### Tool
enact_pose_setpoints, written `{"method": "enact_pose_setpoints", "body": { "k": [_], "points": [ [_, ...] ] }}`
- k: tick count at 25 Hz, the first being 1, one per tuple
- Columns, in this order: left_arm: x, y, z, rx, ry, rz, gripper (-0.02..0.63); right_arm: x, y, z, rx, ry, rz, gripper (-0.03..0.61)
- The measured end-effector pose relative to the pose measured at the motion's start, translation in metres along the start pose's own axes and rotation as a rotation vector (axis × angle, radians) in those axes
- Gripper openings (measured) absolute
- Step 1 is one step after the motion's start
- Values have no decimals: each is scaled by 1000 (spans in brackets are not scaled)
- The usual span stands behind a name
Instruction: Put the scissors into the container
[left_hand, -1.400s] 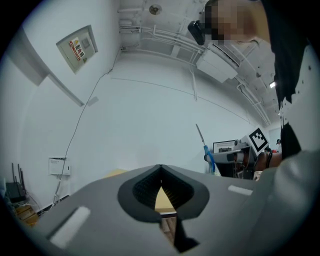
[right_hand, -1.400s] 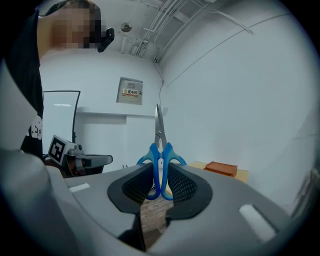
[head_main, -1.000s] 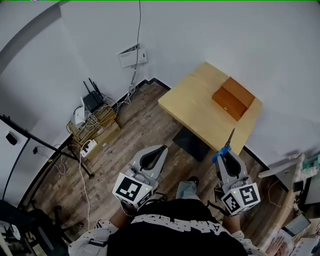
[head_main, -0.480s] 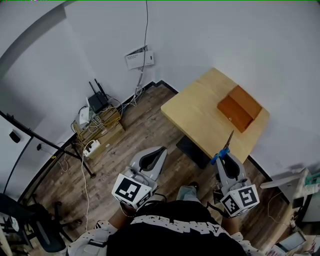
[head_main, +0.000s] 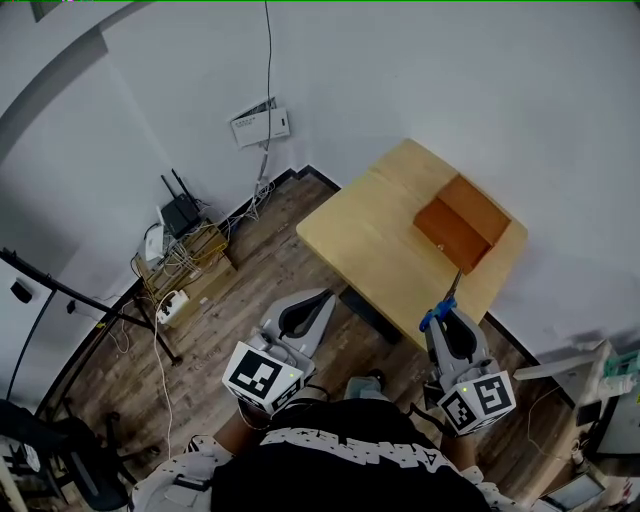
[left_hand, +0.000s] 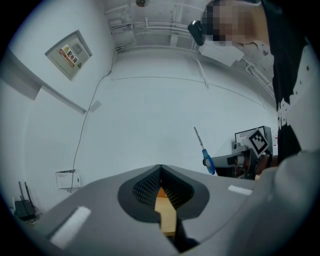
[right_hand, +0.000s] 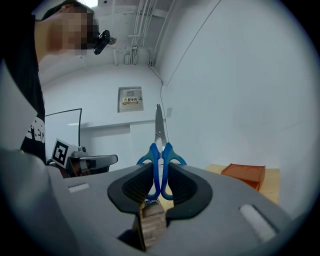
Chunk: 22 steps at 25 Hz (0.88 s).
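Our right gripper (right_hand: 160, 182) has its jaws clenched on the scissors (right_hand: 159, 135). They grasp the blue handles, and the closed blades run straight out ahead of the jaws. The orange container (right_hand: 244, 174) sits on the pale wooden worktop (right_hand: 269, 186), ahead of those jaws and off to their right, apart from the scissors. Our left gripper (left_hand: 161, 186) carries nothing, and its jaws seem to meet at the tips.

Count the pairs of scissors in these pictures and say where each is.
1. The blue-handled scissors are gripped by the handles in the right gripper, blades up. No others show.
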<state>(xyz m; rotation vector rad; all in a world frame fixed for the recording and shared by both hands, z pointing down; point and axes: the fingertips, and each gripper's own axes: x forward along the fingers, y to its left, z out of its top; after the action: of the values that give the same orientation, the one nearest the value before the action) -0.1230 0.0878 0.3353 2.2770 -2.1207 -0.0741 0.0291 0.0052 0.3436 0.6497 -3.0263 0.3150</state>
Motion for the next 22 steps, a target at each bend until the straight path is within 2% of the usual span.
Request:
{"method": "enact_pose_setpoints", "body": {
  "k": [7,15,22],
  "points": [
    [36,-11,3,36,23,1,2,5,-38,3,26,-5,12,106],
    [73,-17,-7,42,53,24,2,11,-79,1,50,-11,22,106],
    [106,-34,2,39,32,10,2,13,-113,6,61,-8,33,106]
  ]
}}
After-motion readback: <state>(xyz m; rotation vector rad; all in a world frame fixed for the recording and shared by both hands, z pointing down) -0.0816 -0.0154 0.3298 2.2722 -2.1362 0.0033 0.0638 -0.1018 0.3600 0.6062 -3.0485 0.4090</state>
